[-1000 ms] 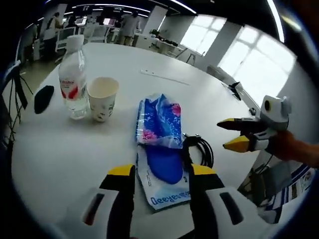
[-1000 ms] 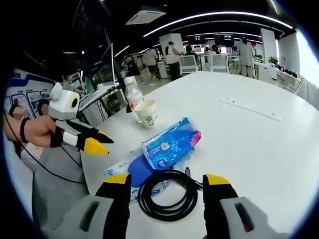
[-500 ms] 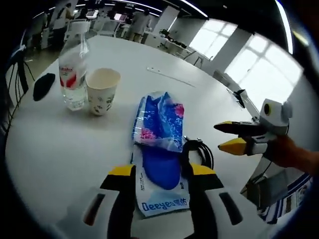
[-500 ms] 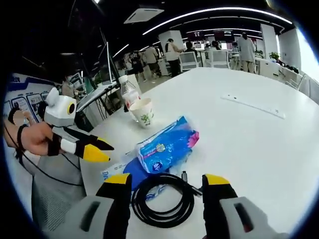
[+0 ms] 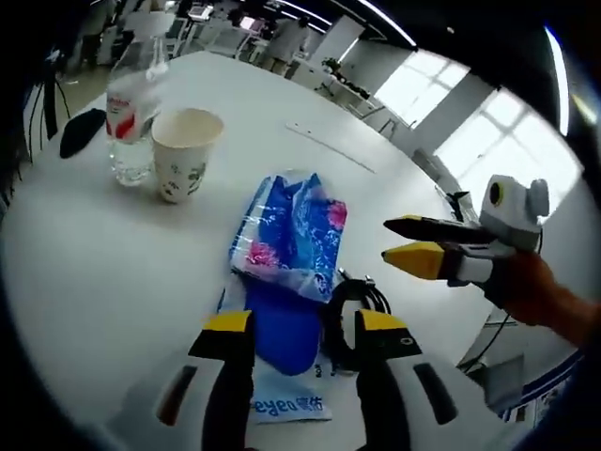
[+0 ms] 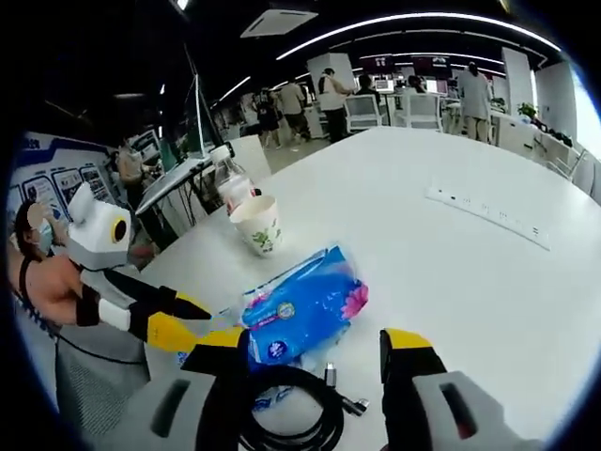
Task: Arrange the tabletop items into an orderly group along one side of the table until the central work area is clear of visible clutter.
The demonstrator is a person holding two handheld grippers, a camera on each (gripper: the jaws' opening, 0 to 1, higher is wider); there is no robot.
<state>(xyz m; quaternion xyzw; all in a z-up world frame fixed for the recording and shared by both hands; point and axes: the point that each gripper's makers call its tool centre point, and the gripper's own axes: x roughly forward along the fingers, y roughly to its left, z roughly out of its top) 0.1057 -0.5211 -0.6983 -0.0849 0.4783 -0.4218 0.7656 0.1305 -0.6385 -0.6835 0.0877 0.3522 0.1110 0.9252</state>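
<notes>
Left gripper view — crinkled blue floral pack point(image 5: 289, 235).

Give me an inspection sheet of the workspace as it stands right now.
Surface: white table, mostly bare toward the far side.
Job's things: blue wipes pack lying over a blue insole in its printed sleeve; paper cup upright beside the water bottle, whether touching cannot be told.
Clutter: dark flat object near the table edge by the bottle; white strip farther off.
Grippers: left claw open, over the insole; right claw open, over the cable.
Cables: black coiled cable beside the insole, plug end free.
Surroundings: office with desks, chairs, people standing in the background, windows.
</notes>
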